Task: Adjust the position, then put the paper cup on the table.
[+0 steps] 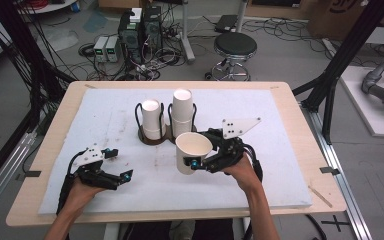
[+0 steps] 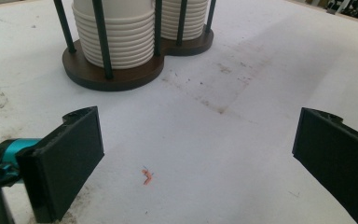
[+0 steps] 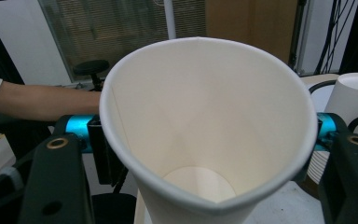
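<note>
white paper cup (image 1: 193,151), rim squeezed oval, in right tool (image 1: 203,159); left tool (image 1: 114,167) agape.

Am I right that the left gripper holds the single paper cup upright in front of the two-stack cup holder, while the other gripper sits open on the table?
Not quite: the right gripper holds the paper cup, as the high view shows. The rest stands: the cup is upright in front of the cup holder, and the left gripper is the open, empty one.

jaws apparently squeezing paper cup (image 3: 205,116)
</note>
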### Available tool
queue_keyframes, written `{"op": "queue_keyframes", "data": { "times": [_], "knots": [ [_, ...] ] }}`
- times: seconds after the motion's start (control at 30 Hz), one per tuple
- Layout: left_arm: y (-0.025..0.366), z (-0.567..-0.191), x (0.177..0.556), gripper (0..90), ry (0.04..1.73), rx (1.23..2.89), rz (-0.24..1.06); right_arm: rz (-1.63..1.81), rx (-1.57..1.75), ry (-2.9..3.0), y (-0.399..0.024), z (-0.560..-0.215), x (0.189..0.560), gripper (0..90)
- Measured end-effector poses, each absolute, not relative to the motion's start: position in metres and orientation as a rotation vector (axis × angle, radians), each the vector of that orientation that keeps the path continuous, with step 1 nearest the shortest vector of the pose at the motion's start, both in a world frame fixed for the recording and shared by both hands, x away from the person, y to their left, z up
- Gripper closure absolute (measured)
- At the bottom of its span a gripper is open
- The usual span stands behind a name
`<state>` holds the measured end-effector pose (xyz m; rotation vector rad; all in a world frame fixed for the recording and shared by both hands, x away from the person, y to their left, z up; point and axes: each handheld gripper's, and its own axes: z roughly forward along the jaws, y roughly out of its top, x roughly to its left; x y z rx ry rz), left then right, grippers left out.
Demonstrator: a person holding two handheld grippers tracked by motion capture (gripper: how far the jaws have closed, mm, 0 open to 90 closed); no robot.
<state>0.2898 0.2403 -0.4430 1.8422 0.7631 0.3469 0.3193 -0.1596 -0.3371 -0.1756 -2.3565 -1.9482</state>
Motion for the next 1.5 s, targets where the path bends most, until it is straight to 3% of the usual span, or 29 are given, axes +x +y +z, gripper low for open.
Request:
{"op": "queue_keyframes", "data": {
  "times": [1.5],
  "knots": [
    [0.242, -0.446, 0.291, 1.7, 0.757, 1.852, 0.337, -1.812, -0.369, -2.570, -0.142, -0.363, 0.334, 31.2]
  ]
}}
